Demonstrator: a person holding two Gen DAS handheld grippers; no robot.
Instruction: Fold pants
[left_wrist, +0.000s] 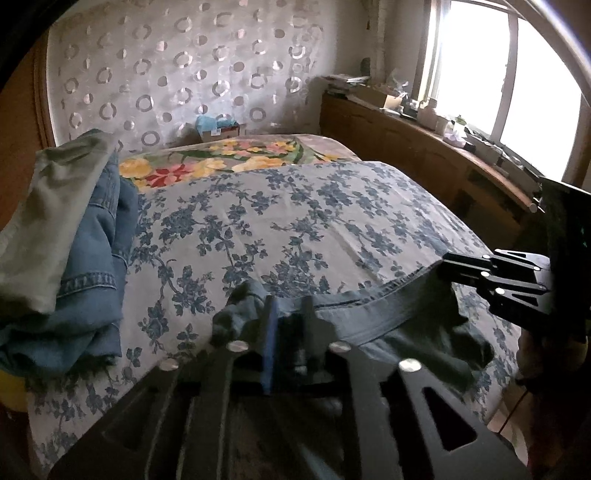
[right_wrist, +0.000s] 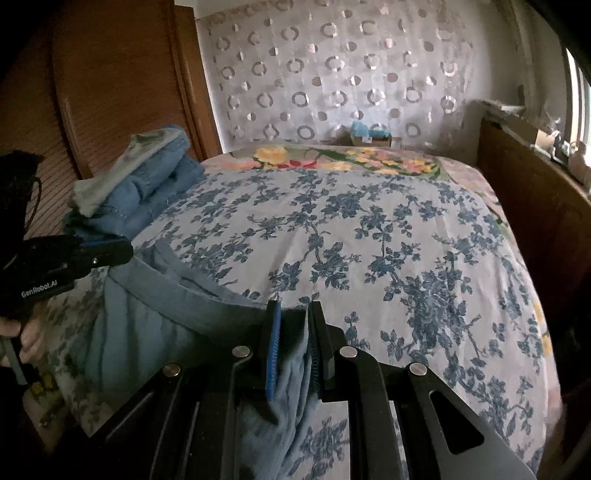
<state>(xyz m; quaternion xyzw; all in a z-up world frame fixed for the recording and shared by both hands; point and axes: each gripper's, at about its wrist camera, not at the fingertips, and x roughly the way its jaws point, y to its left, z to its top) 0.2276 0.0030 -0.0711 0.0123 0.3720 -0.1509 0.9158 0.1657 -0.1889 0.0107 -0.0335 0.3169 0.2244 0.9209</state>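
Observation:
Grey-blue pants (left_wrist: 388, 314) hang by their waistband over the near edge of the bed; they also show in the right wrist view (right_wrist: 147, 325). My left gripper (left_wrist: 288, 306) is shut on one end of the waistband. My right gripper (right_wrist: 293, 314) is shut on the other end, with cloth bunched between its pads. Each gripper shows in the other's view: the right one (left_wrist: 448, 264) at right, the left one (right_wrist: 125, 251) at left. The waistband is stretched between them, slightly slack.
The bed carries a blue-flowered sheet (right_wrist: 369, 236) with a bright floral blanket (left_wrist: 221, 158) beyond it. A pile of folded jeans and a grey-green garment (left_wrist: 74, 240) lies at the bed's left side. A cluttered wooden cabinet (left_wrist: 424, 147) runs under the window at right.

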